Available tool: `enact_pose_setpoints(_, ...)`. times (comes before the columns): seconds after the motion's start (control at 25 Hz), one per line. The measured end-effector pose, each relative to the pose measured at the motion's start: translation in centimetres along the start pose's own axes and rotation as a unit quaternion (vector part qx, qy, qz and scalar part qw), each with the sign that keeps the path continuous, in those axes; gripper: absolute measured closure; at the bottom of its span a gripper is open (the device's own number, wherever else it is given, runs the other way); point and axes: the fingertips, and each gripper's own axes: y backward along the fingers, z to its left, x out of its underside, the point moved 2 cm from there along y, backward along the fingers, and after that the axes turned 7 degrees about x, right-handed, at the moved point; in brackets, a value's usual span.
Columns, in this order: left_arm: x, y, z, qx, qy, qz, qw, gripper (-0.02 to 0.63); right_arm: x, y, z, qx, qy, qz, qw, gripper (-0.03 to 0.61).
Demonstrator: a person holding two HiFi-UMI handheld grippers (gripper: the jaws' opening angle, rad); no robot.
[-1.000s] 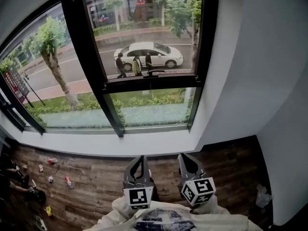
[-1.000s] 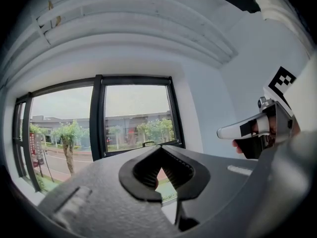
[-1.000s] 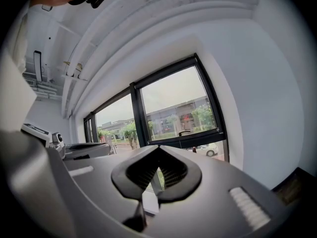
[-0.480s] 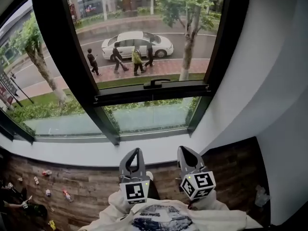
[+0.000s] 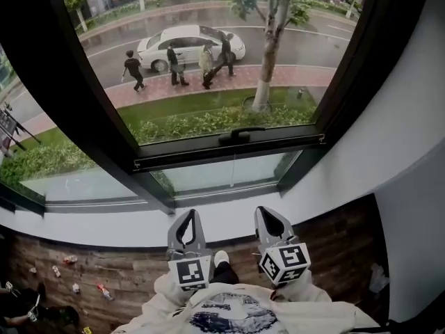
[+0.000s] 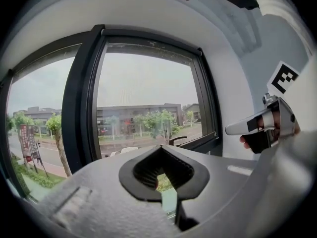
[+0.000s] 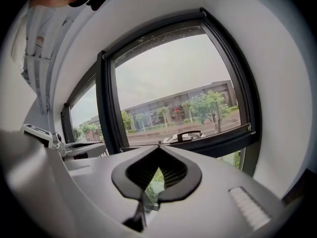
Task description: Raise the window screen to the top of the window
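The window's black frame (image 5: 83,117) fills the head view. A black cross rail (image 5: 208,153) with a curved handle (image 5: 240,135) spans its lower part, with glass above and below it. My left gripper (image 5: 188,214) and right gripper (image 5: 265,211) are side by side below the white sill, both shut and empty, pointing at the window and short of the rail. The left gripper view shows its shut jaws (image 6: 159,148) under the handle (image 6: 177,139), with the right gripper (image 6: 257,127) beside it. In the right gripper view the handle (image 7: 189,134) sits just above the shut jaws (image 7: 158,148).
A white sill (image 5: 229,218) runs under the window and a white wall (image 5: 403,138) stands at the right. The wood floor (image 5: 125,270) has small items (image 5: 69,259) scattered at the left and a bag (image 5: 379,278) at the right. A shoe (image 5: 221,258) shows between the grippers.
The window has come much closer and larger in the head view. Both grippers have advanced toward the sill, still side by side and shut. The rail and handle have not moved within the frame.
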Motion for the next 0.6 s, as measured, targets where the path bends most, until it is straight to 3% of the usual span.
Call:
enact_pose_setpoints(0.32, -0.4, -5.0, 3.7, 0.008, 0.008, -0.004, 0.9999, 0.612, -2.0, -4.6, 0.0, 0.019, 0.008, 0.003, 1.0, 0.574)
enact_pose_setpoints(0.6, -0.2, -7.0, 3.6, 0.011, 0.018, -0.002, 0.9998, 0.612, -2.9, -5.8, -1.5, 0.03, 0.012, 0.002, 0.999, 0.574)
